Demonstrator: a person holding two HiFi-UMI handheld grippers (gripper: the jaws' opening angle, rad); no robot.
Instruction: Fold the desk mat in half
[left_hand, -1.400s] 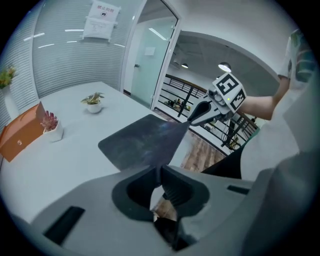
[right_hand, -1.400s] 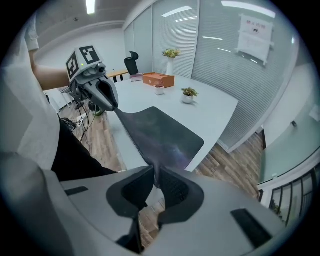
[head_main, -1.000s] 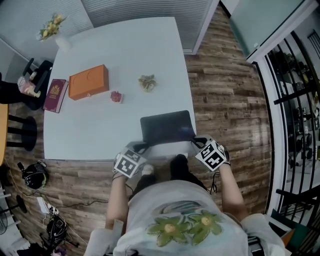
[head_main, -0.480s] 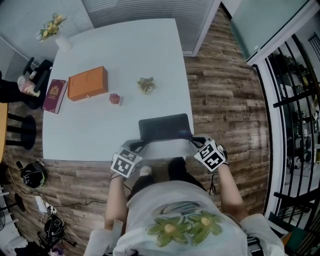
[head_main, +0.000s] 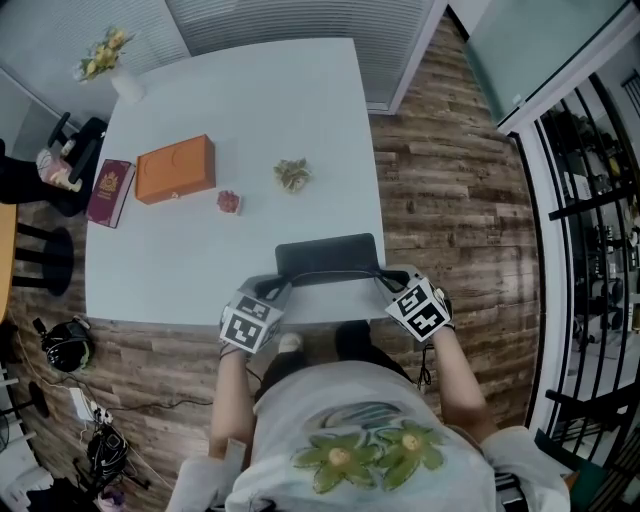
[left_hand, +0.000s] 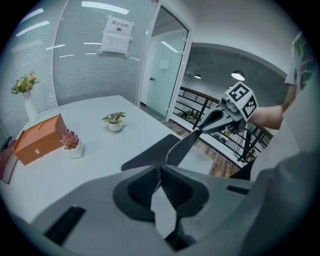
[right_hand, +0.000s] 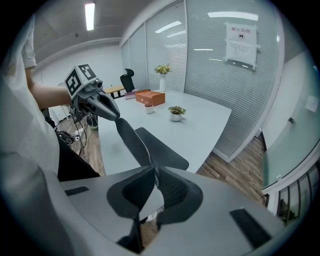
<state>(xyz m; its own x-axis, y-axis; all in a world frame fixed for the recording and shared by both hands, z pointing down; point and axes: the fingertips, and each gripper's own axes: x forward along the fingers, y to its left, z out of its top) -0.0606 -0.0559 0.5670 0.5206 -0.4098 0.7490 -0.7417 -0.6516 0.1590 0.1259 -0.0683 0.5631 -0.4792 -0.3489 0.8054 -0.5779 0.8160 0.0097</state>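
Observation:
The dark desk mat (head_main: 325, 255) lies on the white table (head_main: 250, 100) at its near right edge. Its near edge is lifted off the table and stretched between my two grippers. The left gripper (head_main: 274, 291) pinches the mat's near left corner, and the right gripper (head_main: 386, 279) pinches the near right corner. Both sets of jaws are closing tighter on the thin sheet. In the left gripper view the mat (left_hand: 150, 155) runs from my left gripper (left_hand: 160, 169) across to the right gripper (left_hand: 205, 126). In the right gripper view the mat (right_hand: 160, 150) runs from my right gripper (right_hand: 154, 172) to the left gripper (right_hand: 111, 112).
On the table's far left are an orange box (head_main: 176, 167) and a dark red book (head_main: 110, 190). A small pink plant (head_main: 230, 201) and a green potted plant (head_main: 293, 173) stand beyond the mat. A vase of flowers (head_main: 105, 50) stands at the far left corner.
Both grippers have moved forward over the table's near edge, carrying the mat's near edge up and away from me. The flat part of the mat looks shorter.

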